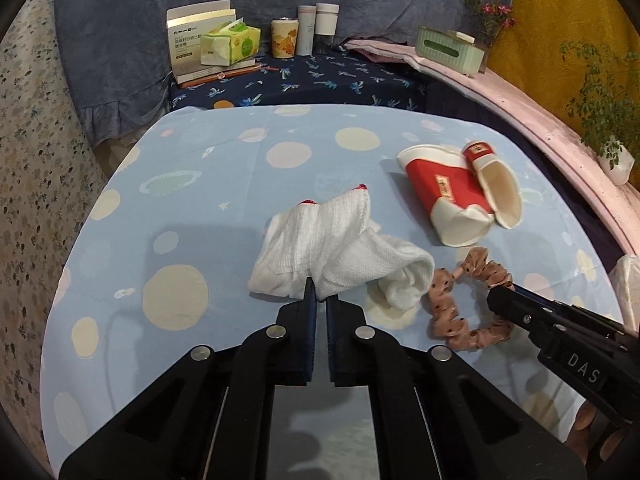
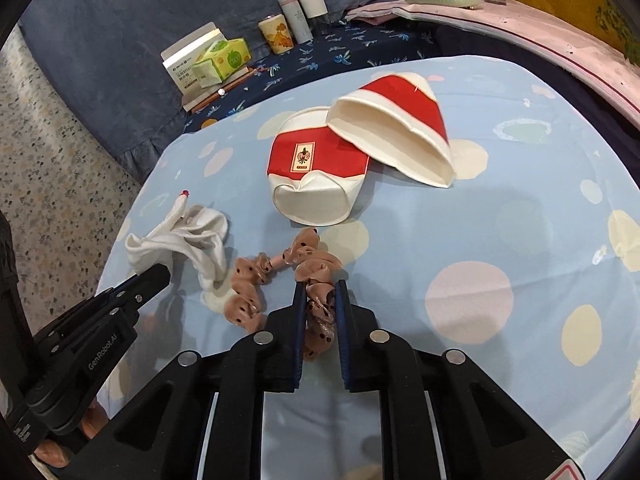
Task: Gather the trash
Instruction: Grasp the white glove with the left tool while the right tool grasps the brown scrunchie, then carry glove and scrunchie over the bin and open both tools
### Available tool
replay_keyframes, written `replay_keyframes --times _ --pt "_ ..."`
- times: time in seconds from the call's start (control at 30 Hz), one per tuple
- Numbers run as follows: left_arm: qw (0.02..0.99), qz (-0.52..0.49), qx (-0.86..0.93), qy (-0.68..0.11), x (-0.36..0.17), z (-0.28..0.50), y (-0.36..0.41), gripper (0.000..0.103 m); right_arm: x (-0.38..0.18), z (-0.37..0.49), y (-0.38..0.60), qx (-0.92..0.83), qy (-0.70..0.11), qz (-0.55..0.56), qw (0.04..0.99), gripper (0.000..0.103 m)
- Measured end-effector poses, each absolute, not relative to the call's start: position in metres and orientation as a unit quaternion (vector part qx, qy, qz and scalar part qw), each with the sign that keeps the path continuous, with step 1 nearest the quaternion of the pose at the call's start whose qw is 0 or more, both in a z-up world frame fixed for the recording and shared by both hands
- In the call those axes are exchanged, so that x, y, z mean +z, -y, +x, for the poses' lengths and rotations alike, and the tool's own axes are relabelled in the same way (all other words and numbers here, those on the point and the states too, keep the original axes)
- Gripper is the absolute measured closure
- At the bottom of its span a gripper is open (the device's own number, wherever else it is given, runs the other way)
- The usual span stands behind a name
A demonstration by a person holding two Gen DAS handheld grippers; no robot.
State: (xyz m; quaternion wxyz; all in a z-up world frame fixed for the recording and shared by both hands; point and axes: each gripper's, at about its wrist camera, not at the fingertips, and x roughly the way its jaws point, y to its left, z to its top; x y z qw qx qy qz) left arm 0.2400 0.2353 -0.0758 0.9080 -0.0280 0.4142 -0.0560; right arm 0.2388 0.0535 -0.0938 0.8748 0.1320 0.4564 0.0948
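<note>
Two pairs of black jaws with blue pads are both pinched onto soft things on the pale blue dotted tablecloth [image 1: 192, 184]. The left gripper [image 1: 319, 294] is closed almost flat on the near edge of a white waffle-weave cloth [image 1: 328, 248], a crumpled, nubbly rag with a touch of red stitching at its far corners. The right gripper [image 2: 321, 294] has its jaws narrowed around a bunched fold of a dusty-pink scrunchie [image 2: 276, 280], shiny ruffled fabric with dark dots, which lies in a loose ring just beside the rag, its far side touching the rag's rolled end.

Beyond both lie two squashed paper cups [image 2: 320, 168], red-banded with white rims and a small printed label; both are on their sides, one creased at its mouth, the other flattened and overlapping it.

Farther back, on a dark blue cloth printed with small palms, stand an opened cardboard box [image 1: 192, 48], a green soft pack of tissues [image 1: 230, 46] leaning on it, a patterned cup [image 1: 284, 38] and two pale cylindrical bottles [image 1: 318, 28]. A mint-green ribbed tissue box [image 1: 448, 48] sits on a pink ledge to the right, by a small plant [image 1: 604, 112].
</note>
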Motion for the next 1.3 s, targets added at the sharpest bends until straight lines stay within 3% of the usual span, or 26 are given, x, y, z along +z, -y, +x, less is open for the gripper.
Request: replay_keyframes --times 0.77,1.3 --pt "0.915 -0.055 -0.156 -0.369 0.001 0.168 -0.094 0.099 0.007 0.147 0.087 0.049 -0.335 0.207 0.918 0.090" --pt "0.899 -0.004 -0.244 -0.364 0.021 0.138 0.047 0.099 0.015 0.082 0.222 -0.031 -0.290 0.255 0.922 0.090"
